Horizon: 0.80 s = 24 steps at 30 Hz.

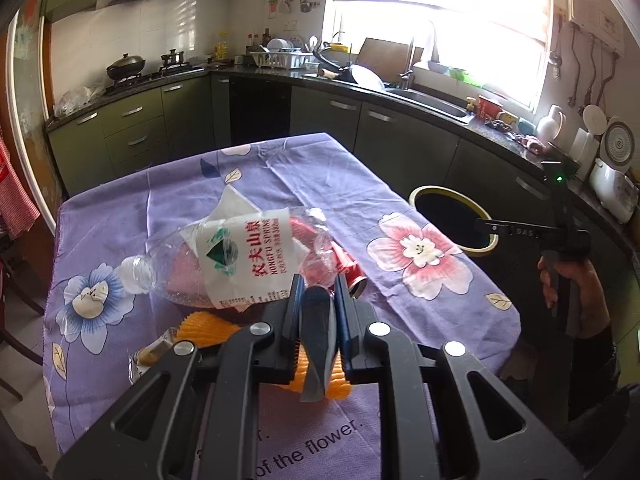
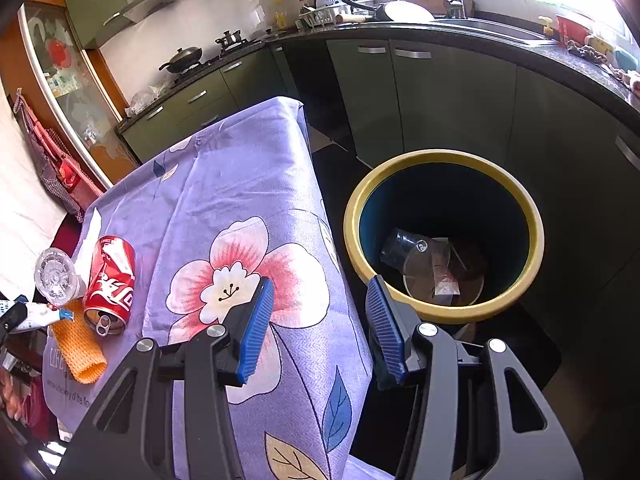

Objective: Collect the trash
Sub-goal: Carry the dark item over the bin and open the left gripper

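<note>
The left gripper (image 1: 318, 308) fingers clamp the plastic bottle's (image 1: 224, 256) flattened base at frame centre. The right gripper (image 2: 320, 320) fingers stand open, empty. Next: carry it to the bin (image 1: 420, 194), right.

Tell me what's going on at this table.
A person with a gripper in each hand is clearing trash. The left gripper is shut on a flat dark piece I can't identify. The right gripper hangs open and empty by the yellow-rimmed bin, which holds some scraps. A plastic bottle, red can and orange foam net lie on the table.
</note>
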Each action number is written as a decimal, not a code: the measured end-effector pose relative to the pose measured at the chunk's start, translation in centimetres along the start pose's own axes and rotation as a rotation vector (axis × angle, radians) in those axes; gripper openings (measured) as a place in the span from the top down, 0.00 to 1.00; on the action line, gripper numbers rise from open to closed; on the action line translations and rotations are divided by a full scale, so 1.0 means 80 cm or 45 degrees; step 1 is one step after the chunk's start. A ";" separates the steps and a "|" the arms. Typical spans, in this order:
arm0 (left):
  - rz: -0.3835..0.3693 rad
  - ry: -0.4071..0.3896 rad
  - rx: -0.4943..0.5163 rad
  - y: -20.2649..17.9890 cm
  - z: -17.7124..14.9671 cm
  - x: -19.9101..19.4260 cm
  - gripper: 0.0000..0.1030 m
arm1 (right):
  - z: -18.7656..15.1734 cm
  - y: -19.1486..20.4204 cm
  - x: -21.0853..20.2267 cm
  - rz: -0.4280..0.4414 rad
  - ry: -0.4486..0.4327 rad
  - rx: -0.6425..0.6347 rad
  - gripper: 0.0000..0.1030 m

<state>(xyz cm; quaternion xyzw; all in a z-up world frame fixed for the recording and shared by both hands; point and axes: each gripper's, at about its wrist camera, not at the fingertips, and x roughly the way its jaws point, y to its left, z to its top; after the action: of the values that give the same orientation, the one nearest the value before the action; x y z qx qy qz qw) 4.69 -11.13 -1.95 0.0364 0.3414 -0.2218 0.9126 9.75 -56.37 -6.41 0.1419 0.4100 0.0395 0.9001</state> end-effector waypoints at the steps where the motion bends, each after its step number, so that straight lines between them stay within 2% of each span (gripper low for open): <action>1: -0.022 -0.009 0.015 -0.006 0.007 -0.002 0.86 | 0.000 -0.002 -0.002 -0.002 -0.005 0.005 0.52; 7: -0.170 -0.035 0.095 -0.052 0.054 0.026 0.86 | -0.002 -0.029 -0.021 -0.033 -0.040 0.049 0.52; 15: -0.375 0.026 0.211 -0.146 0.129 0.121 0.86 | -0.012 -0.092 -0.048 -0.071 -0.090 0.159 0.52; 18: -0.428 0.067 0.261 -0.193 0.155 0.168 0.86 | -0.017 -0.115 -0.053 -0.076 -0.101 0.203 0.52; 24: -0.453 0.142 0.360 -0.286 0.179 0.261 0.85 | -0.027 -0.150 -0.058 -0.083 -0.106 0.271 0.52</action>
<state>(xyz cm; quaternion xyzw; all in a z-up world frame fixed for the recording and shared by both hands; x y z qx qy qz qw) 17.50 -42.79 -2.39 0.1154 0.3578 -0.4224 0.8247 4.48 -68.27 -7.87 0.2249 0.3785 -0.0395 0.8970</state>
